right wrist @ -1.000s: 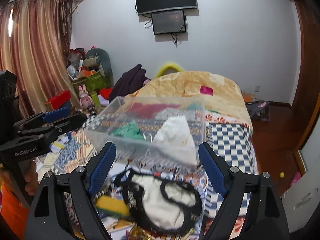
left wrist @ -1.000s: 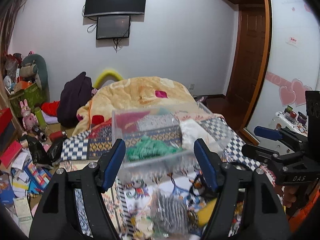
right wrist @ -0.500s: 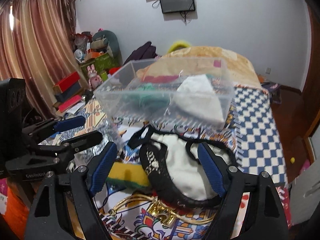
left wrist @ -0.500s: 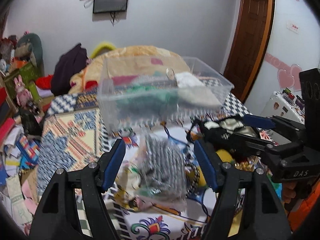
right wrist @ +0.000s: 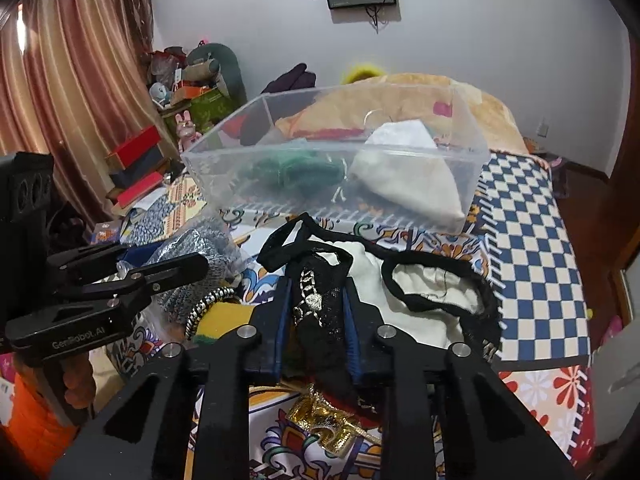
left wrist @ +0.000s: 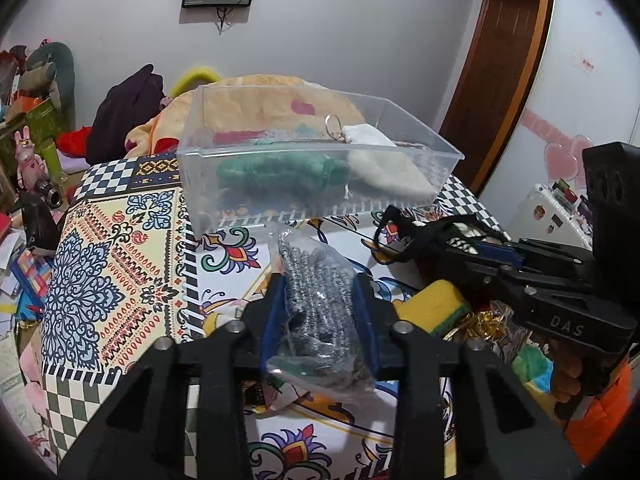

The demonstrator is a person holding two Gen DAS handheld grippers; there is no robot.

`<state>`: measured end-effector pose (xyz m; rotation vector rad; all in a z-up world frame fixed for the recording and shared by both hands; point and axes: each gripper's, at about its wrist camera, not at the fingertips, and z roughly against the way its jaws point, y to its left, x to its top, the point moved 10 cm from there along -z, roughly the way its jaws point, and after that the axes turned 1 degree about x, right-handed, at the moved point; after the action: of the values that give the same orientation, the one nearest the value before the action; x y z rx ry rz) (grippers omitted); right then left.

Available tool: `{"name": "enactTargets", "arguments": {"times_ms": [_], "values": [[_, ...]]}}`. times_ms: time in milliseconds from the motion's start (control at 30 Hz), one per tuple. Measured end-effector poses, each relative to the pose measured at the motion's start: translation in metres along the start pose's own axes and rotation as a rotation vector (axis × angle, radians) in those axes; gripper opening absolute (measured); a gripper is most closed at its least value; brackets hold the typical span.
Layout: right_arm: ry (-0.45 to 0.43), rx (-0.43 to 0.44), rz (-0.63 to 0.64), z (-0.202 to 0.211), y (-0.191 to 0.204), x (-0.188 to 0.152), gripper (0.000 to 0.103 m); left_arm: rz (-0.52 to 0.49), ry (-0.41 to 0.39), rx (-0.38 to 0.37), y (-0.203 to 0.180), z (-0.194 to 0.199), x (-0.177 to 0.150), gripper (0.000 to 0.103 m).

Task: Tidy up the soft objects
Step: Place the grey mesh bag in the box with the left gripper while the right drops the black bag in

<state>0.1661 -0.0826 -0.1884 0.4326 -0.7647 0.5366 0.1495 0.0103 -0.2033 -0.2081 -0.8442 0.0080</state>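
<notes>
Left gripper clamped on a bagged silver scouring pad, blue pads pressing both sides of the plastic. Right gripper closed on the black lace section of a black-trimmed white garment spread across the patterned bedspread. Yellow-green sponge lying between the two held items. Beyond them, clear plastic bin containing green knitwear and a white cloth.

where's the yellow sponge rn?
On the bed cover, between the two grippers: the yellow sponge lies just right of the left gripper and its bagged scrubber, below the clear bin.
</notes>
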Motion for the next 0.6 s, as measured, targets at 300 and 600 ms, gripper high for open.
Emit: {"name": "enactTargets", "arguments": {"times_ms": [300, 600], "values": [[-0.097, -0.029, -0.009, 0.031, -0.008, 0.021, 0.016, 0.016, -0.057, 0.013, 0.003, 0.019, 0.015, 0.026], [-0.204, -0.052, -0.003, 0.065, -0.008, 0.052, 0.016, 0.007, -0.169, 0.025, 0.002, 0.053, 0.05, 0.026]]}}
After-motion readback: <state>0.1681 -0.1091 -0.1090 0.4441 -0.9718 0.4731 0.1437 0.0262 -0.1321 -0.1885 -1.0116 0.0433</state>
